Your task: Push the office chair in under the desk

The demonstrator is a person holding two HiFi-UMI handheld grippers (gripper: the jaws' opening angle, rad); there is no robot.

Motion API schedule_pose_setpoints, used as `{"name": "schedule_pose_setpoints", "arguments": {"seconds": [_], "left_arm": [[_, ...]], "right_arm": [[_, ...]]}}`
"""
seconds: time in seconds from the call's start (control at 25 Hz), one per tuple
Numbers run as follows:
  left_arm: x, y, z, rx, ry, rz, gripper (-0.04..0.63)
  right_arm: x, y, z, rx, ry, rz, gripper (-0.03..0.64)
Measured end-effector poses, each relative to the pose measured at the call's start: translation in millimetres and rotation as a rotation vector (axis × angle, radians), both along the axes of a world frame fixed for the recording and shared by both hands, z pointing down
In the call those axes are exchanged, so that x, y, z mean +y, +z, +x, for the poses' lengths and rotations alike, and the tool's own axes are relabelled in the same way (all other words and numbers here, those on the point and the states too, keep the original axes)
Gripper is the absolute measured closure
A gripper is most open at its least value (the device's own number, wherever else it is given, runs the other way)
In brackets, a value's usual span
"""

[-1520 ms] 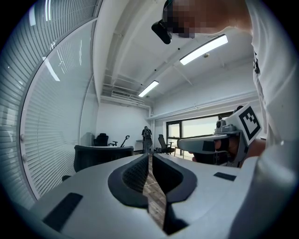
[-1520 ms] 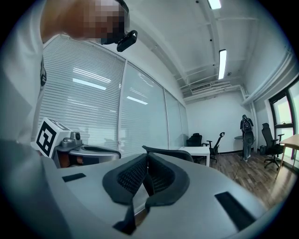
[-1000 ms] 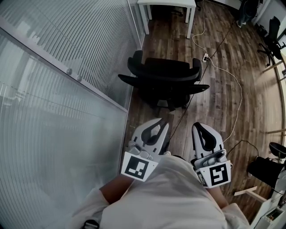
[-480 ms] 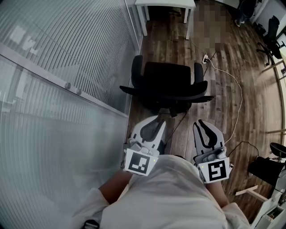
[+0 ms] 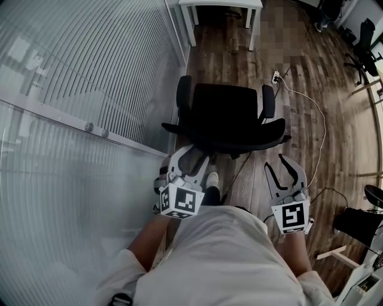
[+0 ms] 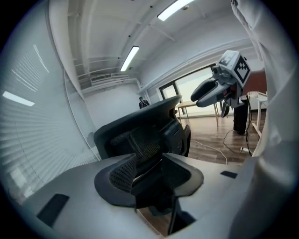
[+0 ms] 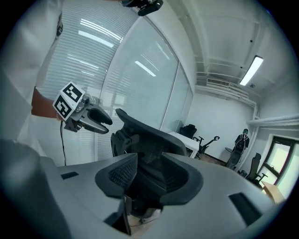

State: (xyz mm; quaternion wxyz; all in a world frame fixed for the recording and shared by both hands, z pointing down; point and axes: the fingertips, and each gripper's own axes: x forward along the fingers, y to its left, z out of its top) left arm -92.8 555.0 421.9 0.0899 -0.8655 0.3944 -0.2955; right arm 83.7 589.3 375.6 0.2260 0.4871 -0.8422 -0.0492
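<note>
Head view: the left gripper (image 5: 192, 156) and right gripper (image 5: 279, 164) have been carried forward and down, just behind the office chair (image 5: 230, 113), which is parked well short of the desk (image 5: 221, 5). Both pairs of jaws have just been opened partway and nothing is gripped; a push is judged to be imminent

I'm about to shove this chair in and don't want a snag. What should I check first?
1. Jaws of left hand-held gripper and right hand-held gripper have just been opening, nothing between them: ok.
2. Contact with office chair backrest: cannot tell.
3. Seat faces desk: ok.
4. Loose cable on floor by chair's right: not ok.
5. Room under desk: cannot tell.
</note>
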Motion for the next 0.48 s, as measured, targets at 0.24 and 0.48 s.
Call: {"name": "schedule_pose_setpoints", "arguments": {"seconds": [0.24,0.48], "left_arm": [[-21,34,-12,-0.185,0.008,-0.027,0.391],[-47,73,-35,-0.300,0.020,-0.079,0.353]], "right_arm": [[-18,26,18,0.137,-0.005,-0.071,0.425],[-38,60,25,0.257,-0.018,-0.134,0.376]]}}
